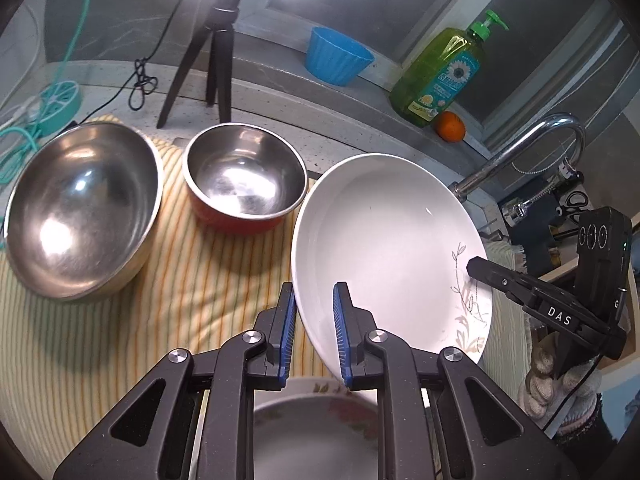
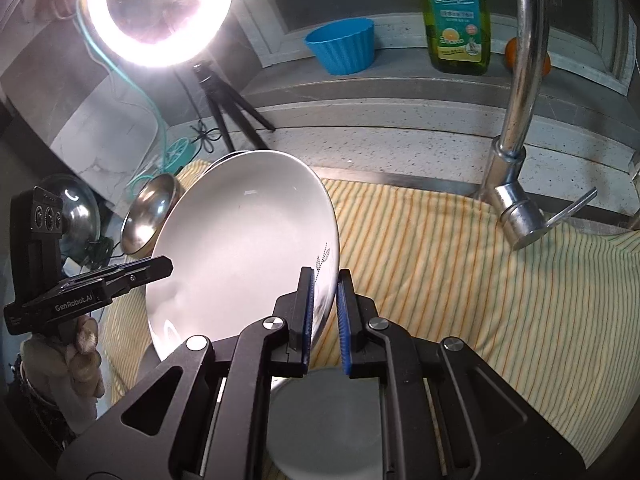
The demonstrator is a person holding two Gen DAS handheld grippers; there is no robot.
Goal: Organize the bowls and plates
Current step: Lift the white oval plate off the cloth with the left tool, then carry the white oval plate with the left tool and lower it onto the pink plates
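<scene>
A white plate with a leaf pattern [image 1: 384, 248] is held tilted above the striped cloth [image 1: 180, 292]. My left gripper [image 1: 314, 296] has its blue pads around the plate's left rim. My right gripper [image 2: 325, 280] grips the opposite rim of the plate [image 2: 240, 248]; it also shows in the left wrist view [image 1: 480, 266]. A second plate [image 1: 316, 432] lies flat under the grippers. A large steel bowl [image 1: 84, 208] and a smaller steel bowl with a red outside [image 1: 244, 180] stand on the cloth at the left.
A chrome faucet [image 2: 520, 128] rises at the right. A blue cup [image 1: 338, 56], a green soap bottle [image 1: 444, 76] and an orange [image 1: 450, 126] sit on the back ledge. A black tripod [image 1: 216, 56] with a ring light [image 2: 160, 12] stands behind the bowls.
</scene>
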